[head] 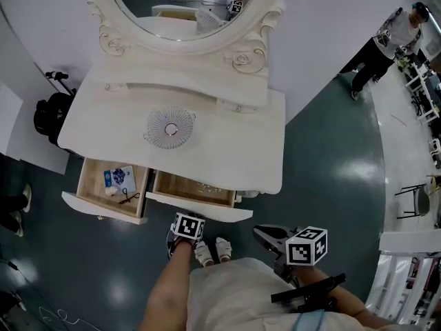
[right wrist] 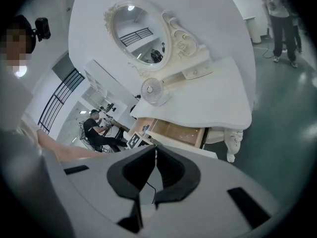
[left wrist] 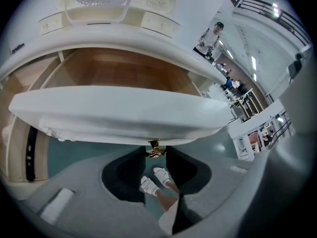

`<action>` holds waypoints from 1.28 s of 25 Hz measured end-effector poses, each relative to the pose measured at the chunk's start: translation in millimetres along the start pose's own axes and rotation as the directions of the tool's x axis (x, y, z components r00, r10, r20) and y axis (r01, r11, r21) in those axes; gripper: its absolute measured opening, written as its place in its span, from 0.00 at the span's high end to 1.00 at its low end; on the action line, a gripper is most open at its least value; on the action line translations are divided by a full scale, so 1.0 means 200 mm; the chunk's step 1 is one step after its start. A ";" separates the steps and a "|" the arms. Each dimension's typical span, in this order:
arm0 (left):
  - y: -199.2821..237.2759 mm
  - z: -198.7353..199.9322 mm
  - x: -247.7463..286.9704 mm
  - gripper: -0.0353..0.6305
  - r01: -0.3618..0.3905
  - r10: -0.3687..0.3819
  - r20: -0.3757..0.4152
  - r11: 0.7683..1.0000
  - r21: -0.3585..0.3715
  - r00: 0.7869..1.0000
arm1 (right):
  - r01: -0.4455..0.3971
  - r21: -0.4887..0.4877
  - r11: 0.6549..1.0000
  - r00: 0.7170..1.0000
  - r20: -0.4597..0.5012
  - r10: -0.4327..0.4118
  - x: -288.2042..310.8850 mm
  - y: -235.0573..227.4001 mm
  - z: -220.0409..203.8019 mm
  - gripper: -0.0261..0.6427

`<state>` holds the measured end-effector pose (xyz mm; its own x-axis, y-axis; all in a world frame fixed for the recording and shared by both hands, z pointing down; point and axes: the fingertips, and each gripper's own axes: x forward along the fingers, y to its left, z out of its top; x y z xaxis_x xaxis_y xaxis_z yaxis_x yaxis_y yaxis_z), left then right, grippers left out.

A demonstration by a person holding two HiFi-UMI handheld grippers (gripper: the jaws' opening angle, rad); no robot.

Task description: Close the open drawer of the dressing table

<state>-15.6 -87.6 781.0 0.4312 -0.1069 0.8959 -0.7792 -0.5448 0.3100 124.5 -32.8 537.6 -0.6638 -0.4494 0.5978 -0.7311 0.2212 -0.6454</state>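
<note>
The white dressing table (head: pixel 241 150) has two drawers pulled out below its top. The right drawer (head: pixel 193 189) is wooden inside and looks empty. The left drawer (head: pixel 89 178) holds a blue-and-white packet (head: pixel 121 178) and small items. My left gripper (head: pixel 188 221) is at the right drawer's white front (left wrist: pixel 114 113). Its fingers close in on both sides of the gold knob (left wrist: pixel 156 150). My right gripper (head: pixel 262 233) hangs shut and empty near my body, right of the drawers, its fingers (right wrist: pixel 148 167) touching.
A small white fan (head: pixel 170 125) lies on the table top under the oval mirror (head: pixel 179 9). My feet in white sandals (head: pixel 212 252) stand just before the right drawer. A black bag (head: pixel 48 116) sits left of the table. A person (head: pixel 389 40) stands far right.
</note>
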 end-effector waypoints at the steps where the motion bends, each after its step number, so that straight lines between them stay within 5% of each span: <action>1: 0.00 0.01 0.00 0.74 -0.001 0.001 0.000 1.000 0.001 1.000 | 0.006 0.000 1.000 1.000 -0.009 -0.006 0.01 -0.01 0.00 0.93; 6: 0.01 0.05 0.01 0.74 -0.001 0.001 0.000 1.000 0.006 1.000 | -0.015 -0.084 0.996 0.990 -0.143 0.003 0.07 -0.02 -0.06 0.93; 10: 0.01 0.08 0.01 0.74 0.005 -0.005 0.001 1.000 0.013 1.000 | -0.073 -0.254 0.964 0.942 -0.335 -0.017 0.13 -0.07 -0.16 0.93; 14: 0.02 0.11 0.03 0.74 0.009 -0.009 0.002 1.000 0.025 1.000 | -0.134 -0.337 0.932 0.904 -0.426 -0.024 0.18 -0.10 -0.21 0.93; 23: 0.03 0.17 0.04 0.74 0.012 -0.012 0.000 0.999 0.052 1.000 | -0.194 -0.454 0.870 0.854 -0.515 -0.078 0.36 -0.05 -0.18 0.93; 32: 0.04 0.20 0.04 0.74 0.008 -0.008 0.003 0.998 0.066 1.000 | -0.180 -0.483 0.857 0.817 -0.558 -0.143 0.45 0.01 -0.26 0.94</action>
<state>0.7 -125.4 778.3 0.4389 -0.1048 0.8924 -0.7439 -0.5995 0.2954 54.7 -27.5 616.2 -0.5258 0.0842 0.8464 -0.5830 0.6889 -0.4307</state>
